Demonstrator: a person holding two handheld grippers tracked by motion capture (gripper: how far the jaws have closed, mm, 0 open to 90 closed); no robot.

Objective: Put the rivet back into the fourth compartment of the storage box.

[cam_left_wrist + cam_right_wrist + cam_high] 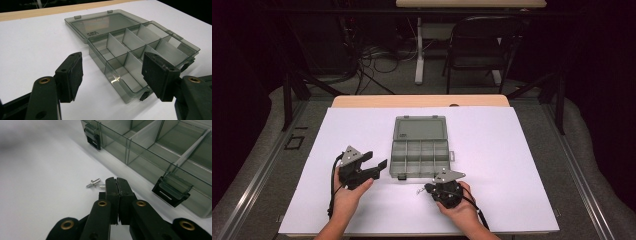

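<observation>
Two grippers low over white sheet (492,150), near open smoke-grey compartment box (419,150). Right gripper (116,180): jaws pressed together, tips down on sheet beside small metal rivet (93,183), second silvery bit (102,186) touching left jaw; whether anything pinched, cannot tell. Left gripper (112,72): jaws spread wide, nothing between, facing box's front-left corner.

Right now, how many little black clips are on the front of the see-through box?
2. In the right gripper view, one clip sits far along the box front wall, and the other clip is close beside the shut tongs. None seem hidden.
</observation>
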